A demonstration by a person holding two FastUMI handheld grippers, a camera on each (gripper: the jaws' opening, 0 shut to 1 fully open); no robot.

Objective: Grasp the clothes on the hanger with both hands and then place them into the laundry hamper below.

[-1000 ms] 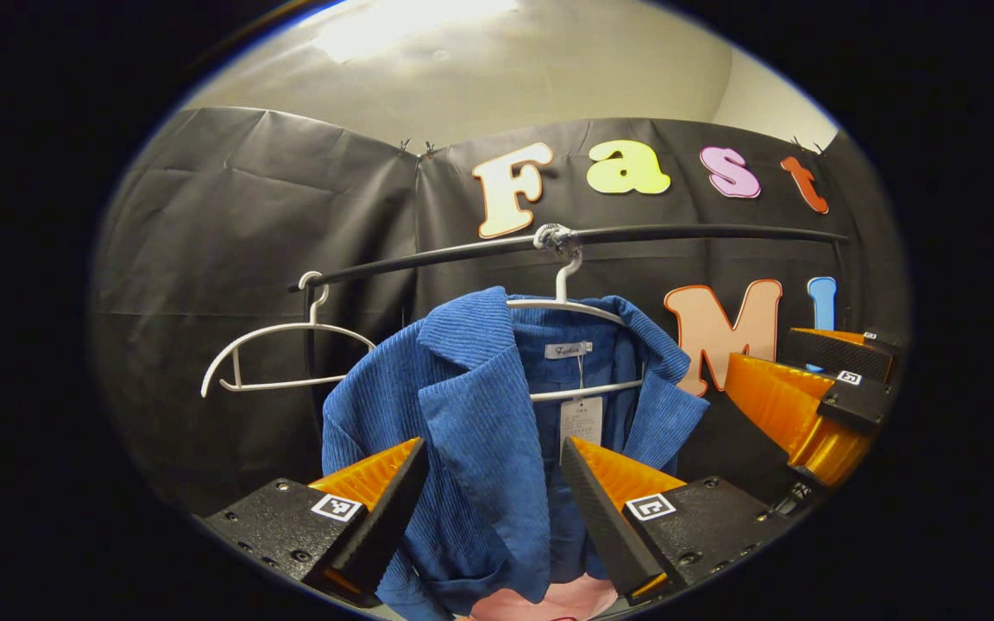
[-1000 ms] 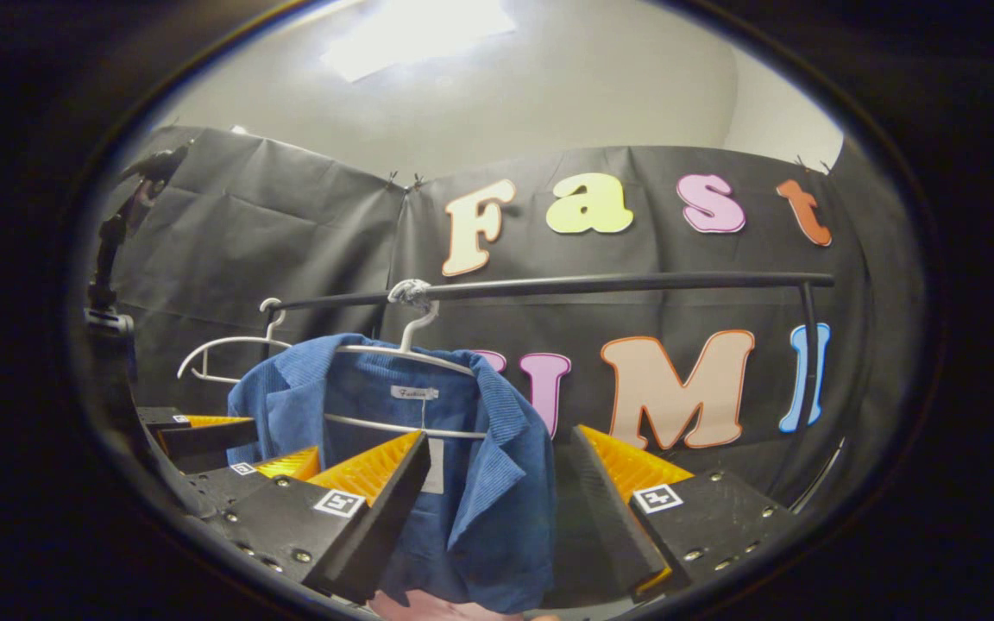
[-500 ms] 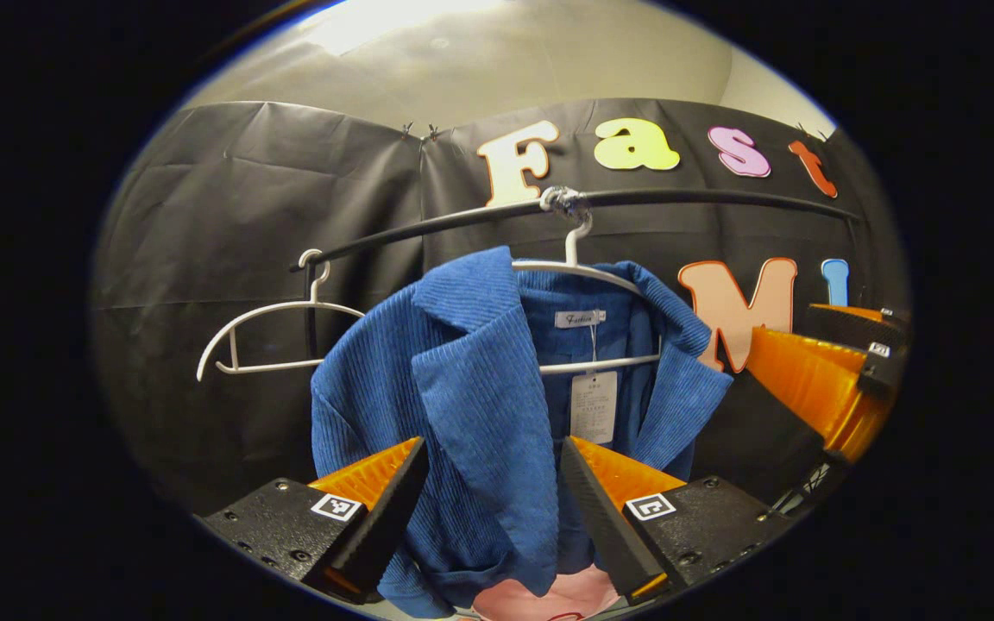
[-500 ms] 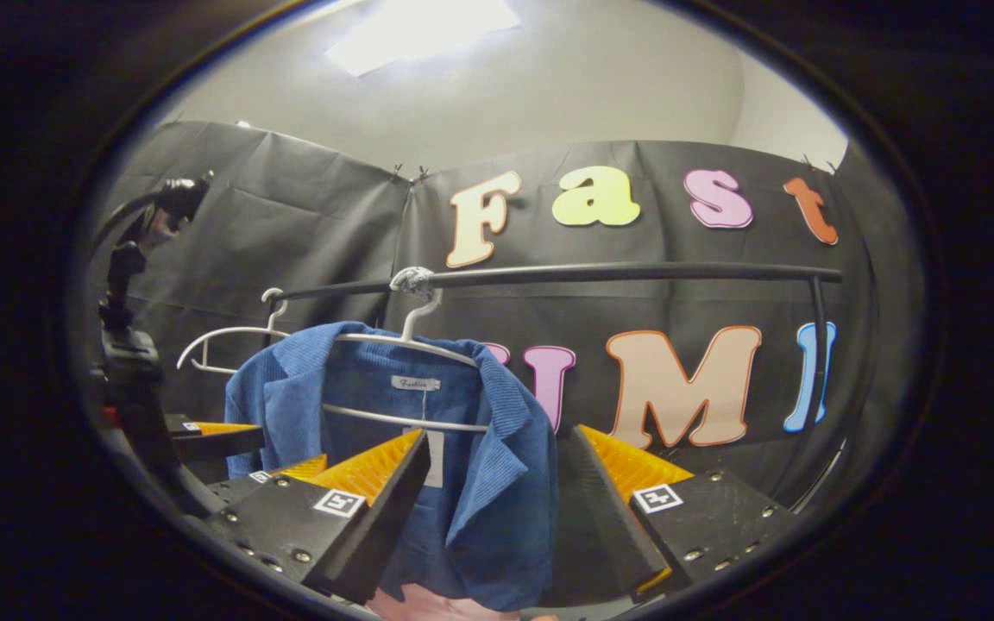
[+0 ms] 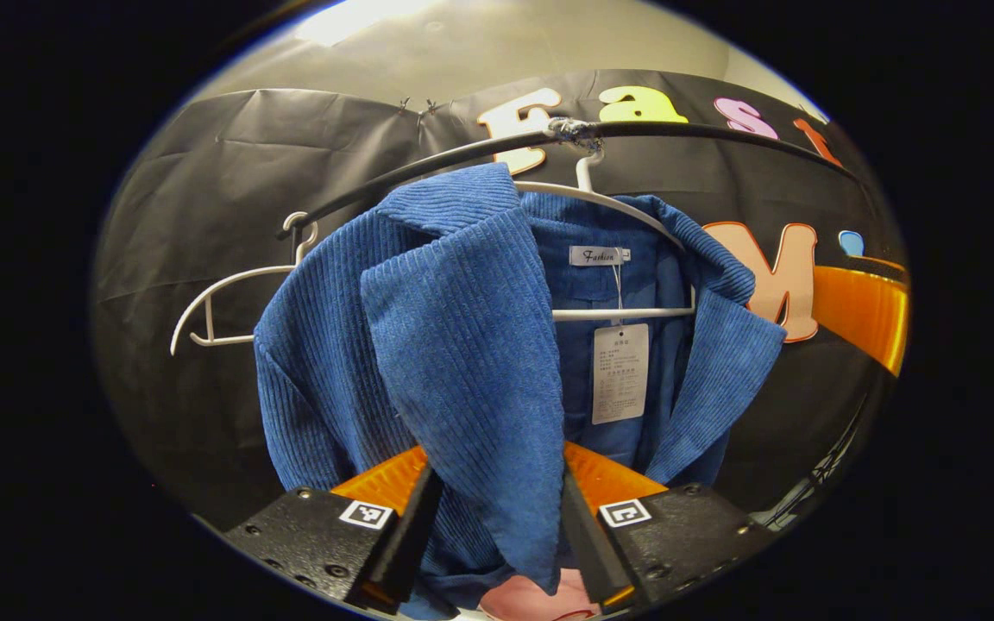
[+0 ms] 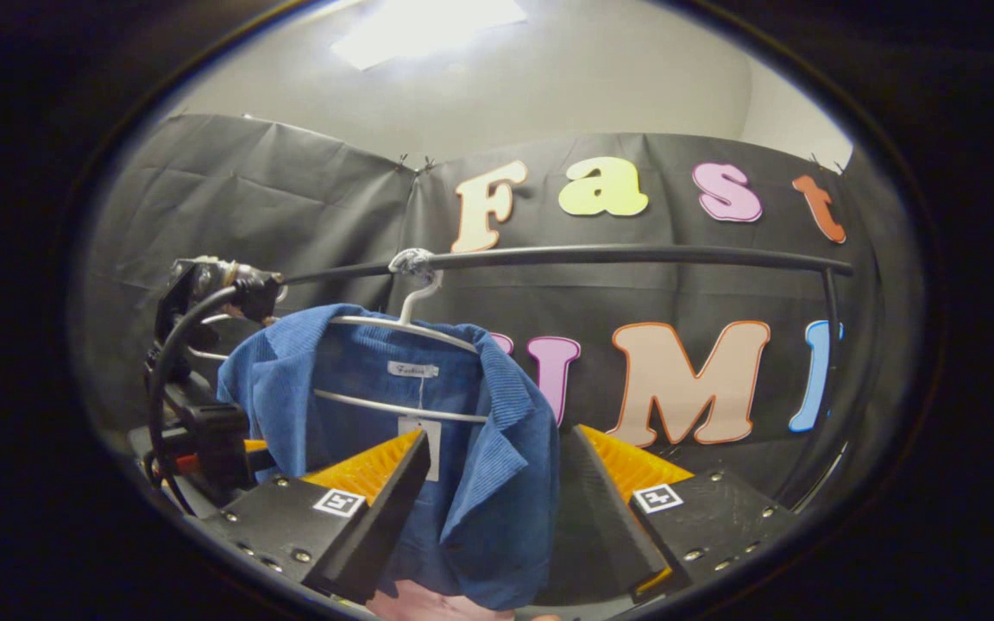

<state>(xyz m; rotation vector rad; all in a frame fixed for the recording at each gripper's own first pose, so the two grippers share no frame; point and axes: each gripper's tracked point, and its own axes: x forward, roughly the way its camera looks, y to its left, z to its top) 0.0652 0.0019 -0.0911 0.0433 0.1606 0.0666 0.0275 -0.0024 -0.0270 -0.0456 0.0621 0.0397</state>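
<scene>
Looking along the left tongs (image 5: 493, 526), I have the blue corduroy jacket (image 5: 428, 345) dead ahead and very close: its near lapel hangs straight down into the gap between my two fingers, which stand spread on either side of the cloth. I can't tell whether either pad touches it yet; to me it reads as straddled, not pinched. The jacket is on a white hanger (image 5: 609, 203) hooked to the black rail (image 5: 428, 168), front open, a paper tag (image 5: 619, 373) dangling inside. The lapel's long axis runs top to bottom, roughly in line with my fingers' gap, so I judge a plain closing would catch it.

In the right gripper view, the right tongs (image 6: 493, 509) are spread too, with the jacket's other lapel (image 6: 497, 466) hanging between the fingers but farther off than on the left side. The left tongs are the nearer pair, so I'd close those first and bring the right ones forward before squeezing.

A second, bare hanger (image 5: 221, 297) hangs on the rail to the left of the jacket. Something pink (image 5: 540, 599) peeks out under the hem; whether that is the hamper I can't say.
</scene>
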